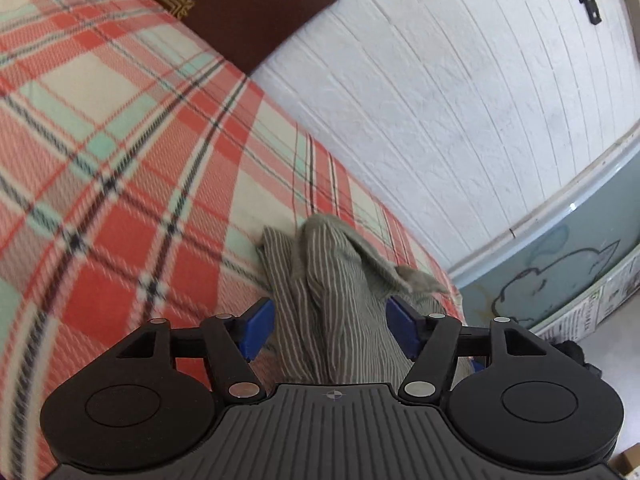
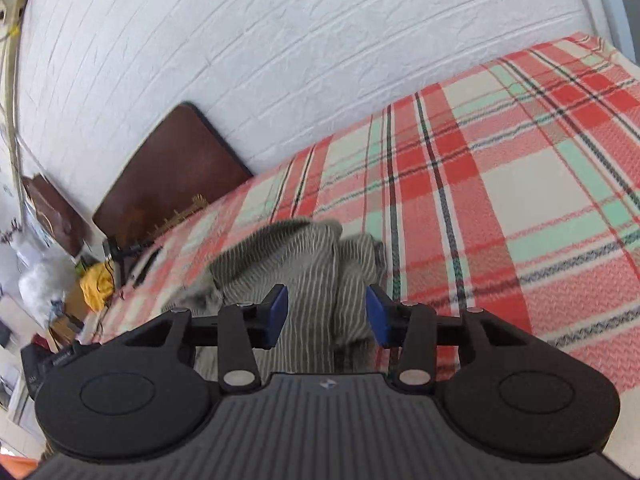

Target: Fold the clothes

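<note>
A: Looking down my left gripper (image 1: 330, 330) first: blue pads (image 1: 259, 330) spread wide, the striped garment (image 1: 332, 300) running between them but neither pad pressing it. Nothing pinched.

B: Right side?

A: Same story. Right gripper (image 2: 327, 314) stands apart, narrower gap than the left, cloth bunched between the pads and loose. The garment lies on the plaid bedspread (image 1: 120, 168), near the wall-side edge in the left view, crumpled into a ridge.

B: Handling?

A: I'd call it light, thin, floppy (grey-green with fine white stripes, looks like woven shirting or pyjama stuff). It won't hold a shape, sags off any single pinch, not slippery, nothing to break. I'd take it at a hem or corner with each gripper, well apart, so it hangs flat; grabbing mid-ridge just lifts a lump of layers.

B: Which corner?

A: Can't say. The near end disappears under both gripper bodies, and I can't tell sleeve from leg or what garment it is. Right view is smeared around the folds, so the layer count is a guess.

B: Beyond that?

A: Dark brown headboard (image 2: 172, 176) against the white panelled wall (image 2: 280, 40), clutter off the bed's far-left end including something yellow (image 2: 96, 284), too blurred to name.
</note>
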`<state>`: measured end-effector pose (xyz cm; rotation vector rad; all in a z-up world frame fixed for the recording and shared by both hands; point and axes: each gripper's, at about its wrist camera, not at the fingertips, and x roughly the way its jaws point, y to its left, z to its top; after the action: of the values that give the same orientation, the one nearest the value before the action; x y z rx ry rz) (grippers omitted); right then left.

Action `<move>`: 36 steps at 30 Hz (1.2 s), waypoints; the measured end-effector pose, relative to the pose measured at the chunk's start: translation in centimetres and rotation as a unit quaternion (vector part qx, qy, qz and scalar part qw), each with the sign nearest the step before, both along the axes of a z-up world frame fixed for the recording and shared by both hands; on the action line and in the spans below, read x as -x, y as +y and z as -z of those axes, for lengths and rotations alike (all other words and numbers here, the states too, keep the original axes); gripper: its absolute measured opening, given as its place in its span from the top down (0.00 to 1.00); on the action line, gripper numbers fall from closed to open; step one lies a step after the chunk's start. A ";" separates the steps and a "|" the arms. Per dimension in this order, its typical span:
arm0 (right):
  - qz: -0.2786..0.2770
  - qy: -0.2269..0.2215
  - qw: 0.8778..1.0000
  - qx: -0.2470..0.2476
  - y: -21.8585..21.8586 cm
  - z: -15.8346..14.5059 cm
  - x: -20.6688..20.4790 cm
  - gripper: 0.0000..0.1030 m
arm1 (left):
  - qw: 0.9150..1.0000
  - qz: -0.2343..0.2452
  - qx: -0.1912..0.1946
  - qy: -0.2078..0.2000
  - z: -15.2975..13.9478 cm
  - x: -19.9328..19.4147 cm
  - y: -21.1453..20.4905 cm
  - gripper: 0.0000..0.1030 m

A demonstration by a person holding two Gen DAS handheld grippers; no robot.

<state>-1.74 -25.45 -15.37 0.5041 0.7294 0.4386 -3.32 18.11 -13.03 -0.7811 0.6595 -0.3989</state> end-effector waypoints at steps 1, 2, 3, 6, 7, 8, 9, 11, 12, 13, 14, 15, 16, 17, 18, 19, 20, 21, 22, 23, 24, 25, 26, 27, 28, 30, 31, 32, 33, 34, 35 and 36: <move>-0.002 0.002 1.000 -0.001 0.2 0.2 0.0 0.52 | 1.000 -0.001 0.004 0.005 0.3 -0.1 -0.3 0.26; -0.004 0.004 1.000 -0.001 0.4 0.4 0.0 0.52 | 1.000 0.000 0.005 0.006 0.4 -0.3 -0.5 0.25; -0.005 0.004 1.000 0.002 0.6 0.5 0.0 0.53 | 1.000 0.000 0.004 0.007 0.5 -0.5 -0.8 0.25; -0.019 0.026 0.999 -0.017 0.9 1.1 -0.8 0.78 | 1.000 0.013 -0.010 0.006 0.4 -0.9 -1.6 0.28; -0.025 0.033 0.998 -0.052 0.6 1.3 -0.9 0.83 | 1.000 0.022 -0.007 0.005 0.4 -1.0 -1.7 0.41; -0.031 0.035 0.994 -0.096 0.2 1.4 -1.0 0.87 | 1.000 0.027 -0.003 0.005 0.4 -1.1 -1.6 0.55; -0.037 0.038 0.989 -0.139 -0.3 1.6 -1.0 0.88 | 1.000 0.027 0.002 0.007 0.5 -1.0 -1.4 0.56; -0.035 0.050 0.977 -0.207 -1.2 2.5 -1.4 0.88 | 1.000 0.020 0.013 0.016 1.0 -0.9 -0.8 0.56; -0.032 0.057 0.969 -0.238 -1.7 3.0 -1.6 0.88 | 0.999 0.017 0.016 0.022 1.4 -0.8 -0.5 0.56; -0.023 0.072 0.968 -0.237 -2.0 3.6 -2.0 0.88 | 0.999 0.016 0.018 0.028 1.8 -0.8 -0.3 0.55; -0.014 0.098 0.972 -0.213 -2.0 4.5 -2.4 0.88 | 0.999 0.016 0.019 0.032 2.1 -0.8 -0.2 0.51; -0.012 0.131 0.973 -0.190 -1.9 5.5 -2.8 0.83 | 0.999 0.015 0.018 0.035 2.3 -0.8 -0.3 0.48; -0.010 0.143 0.972 -0.187 -2.0 6.1 -2.8 0.85 | 0.999 0.014 0.017 0.037 2.4 -0.7 -0.4 0.44; -0.008 0.141 0.970 -0.197 -2.1 6.4 -2.6 0.83 | 0.999 0.012 0.014 0.036 2.3 -0.6 -0.4 0.43; -0.006 0.139 0.970 -0.200 -2.3 6.3 -2.4 0.76 | 0.999 0.011 0.009 0.033 1.9 -0.5 -0.3 0.42; -0.003 0.130 0.971 -0.198 -2.6 5.6 -2.2 0.71 | 1.000 0.008 0.003 0.028 1.5 -0.4 -0.1 0.39; 0.002 0.114 0.976 -0.185 -2.8 4.7 -1.9 0.57 | 1.000 0.003 -0.005 0.021 0.8 -0.3 0.2 0.38; 0.008 0.095 0.981 -0.167 -3.0 3.7 -1.5 0.49 | 1.000 -0.005 -0.013 0.011 0.0 -0.2 0.5 0.37; 0.010 0.074 0.987 -0.145 -3.1 2.6 -1.3 0.48 | 1.000 -0.013 -0.021 0.002 -0.8 -0.2 0.9 0.35; 0.009 0.052 0.991 -0.121 -3.0 1.5 -1.1 0.48 | 0.999 -0.022 -0.028 -0.008 -1.6 -0.3 1.2 0.33; 0.008 0.032 0.994 -0.101 -2.8 0.5 -1.1 0.48 | 0.999 -0.029 -0.036 -0.017 -2.4 -0.5 1.4 0.32; 0.002 0.020 0.996 -0.091 -2.6 -0.2 -1.3 0.48 | 0.998 -0.028 -0.045 -0.026 -3.2 -0.9 1.4 0.31; -0.006 0.011 0.996 -0.085 -2.4 -0.8 -1.7 0.48 | 0.998 -0.021 -0.054 -0.033 -3.8 -1.5 1.2 0.31; -0.013 0.007 0.997 -0.079 -2.0 -1.1 -2.2 0.48 | 0.997 -0.013 -0.064 -0.036 -4.4 -2.2 0.7 0.31; -0.018 0.007 0.997 -0.075 -1.5 -1.2 -2.8 0.48 | 0.997 -0.004 -0.074 -0.037 -4.8 -3.0 0.2 0.31; -0.028 0.007 0.998 -0.058 -0.3 -1.2 -3.9 0.48 | 0.994 0.010 -0.104 -0.034 -5.3 -4.4 -1.0 0.30; -0.030 0.006 0.998 -0.047 0.2 -1.2 -4.3 0.48 | 0.992 0.013 -0.124 -0.032 -5.4 -5.0 -1.7 0.30; -0.031 0.004 0.999 -0.033 0.7 -1.1 -4.5 0.48 | 0.989 0.017 -0.144 -0.029 -5.5 -5.6 -2.3 0.30; -0.032 0.002 0.999 -0.019 1.1 -1.0 -4.8 0.48 | 0.987 0.023 -0.157 -0.027 -5.5 -6.2 -2.8 0.30; -0.034 0.002 0.999 -0.012 1.4 -0.8 -5.0 0.48 | 0.987 0.031 -0.158 -0.025 -5.4 -6.6 -3.1 0.30; -0.035 0.006 0.999 -0.013 1.5 -0.5 -5.3 0.48 | 0.987 0.038 -0.155 -0.022 -5.3 -6.9 -3.3 0.31; -0.034 0.013 0.999 -0.015 1.6 -0.3 -5.5 0.48 | 0.987 0.044 -0.153 -0.018 -5.1 -7.2 -3.6 0.32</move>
<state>3.81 -23.87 -15.11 0.5140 0.7675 0.5084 3.88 14.54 -7.98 -0.4525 0.7028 -0.3802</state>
